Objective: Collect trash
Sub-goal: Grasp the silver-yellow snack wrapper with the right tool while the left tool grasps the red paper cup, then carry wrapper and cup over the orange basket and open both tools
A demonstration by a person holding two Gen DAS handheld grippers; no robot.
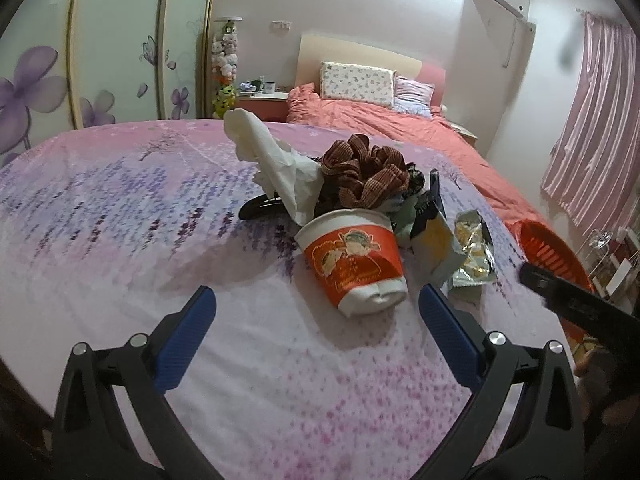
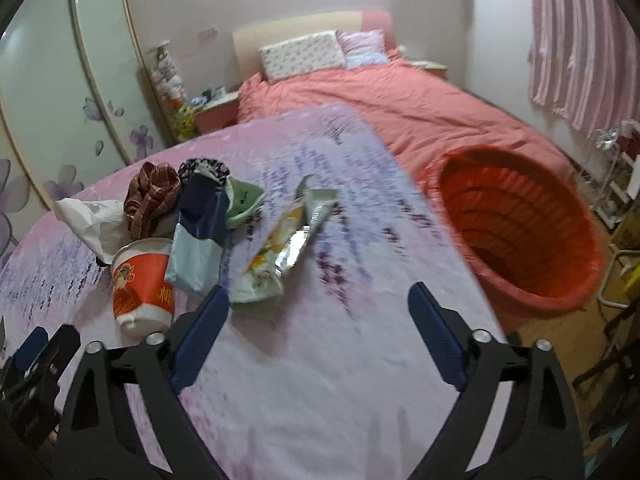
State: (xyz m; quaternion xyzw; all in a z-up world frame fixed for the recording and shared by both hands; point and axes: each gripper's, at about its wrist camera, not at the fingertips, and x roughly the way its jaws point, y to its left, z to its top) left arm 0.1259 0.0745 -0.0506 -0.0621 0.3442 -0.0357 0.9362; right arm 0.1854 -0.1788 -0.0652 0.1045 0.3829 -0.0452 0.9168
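A red and white paper cup lies tilted on the pink-and-purple cloth. Behind it are crumpled white paper, a blue and pale snack bag and a silvery yellow wrapper. My left gripper stands open just short of the cup, nothing between its fingers. My right gripper is open over bare cloth, the wrapper just beyond its left fingertip. An orange bin sits at the cloth's right edge.
A brown checked cloth, dark patterned and green fabric and a black hair clip lie in the pile. A bed with a coral cover is beyond, a wardrobe left, pink curtains right.
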